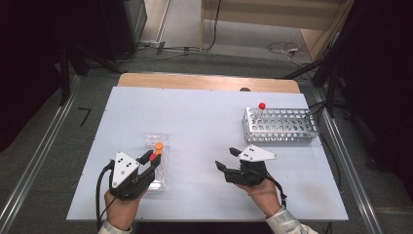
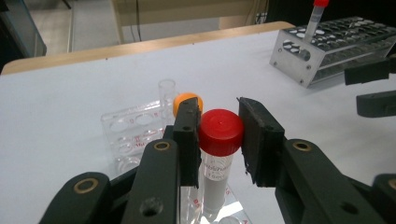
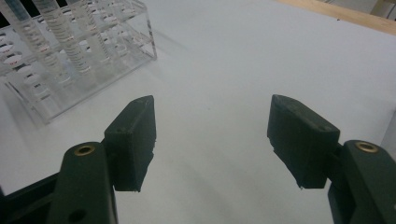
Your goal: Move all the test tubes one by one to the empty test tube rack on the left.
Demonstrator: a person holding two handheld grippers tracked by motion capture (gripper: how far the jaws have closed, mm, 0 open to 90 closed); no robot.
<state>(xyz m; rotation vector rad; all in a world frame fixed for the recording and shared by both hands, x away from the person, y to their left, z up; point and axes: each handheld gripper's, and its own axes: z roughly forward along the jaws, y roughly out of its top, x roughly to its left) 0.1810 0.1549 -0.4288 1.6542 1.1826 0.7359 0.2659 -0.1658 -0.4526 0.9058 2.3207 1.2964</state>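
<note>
The red-capped clear plastic tube [image 2: 217, 154] stands in the clear plastic rack [image 2: 135, 128], pinched between the left gripper [image 2: 218, 140] fingers. The high view also shows the right gripper [image 1: 228, 160], fingers spread, above the white tabletop [image 1: 204, 117].

Wide bare table [image 1: 204, 122] through the middle, easy passage. Clear rack [image 1: 157, 161] blocks near the left front; metal rack [image 1: 280, 125] guards the right back.
</note>
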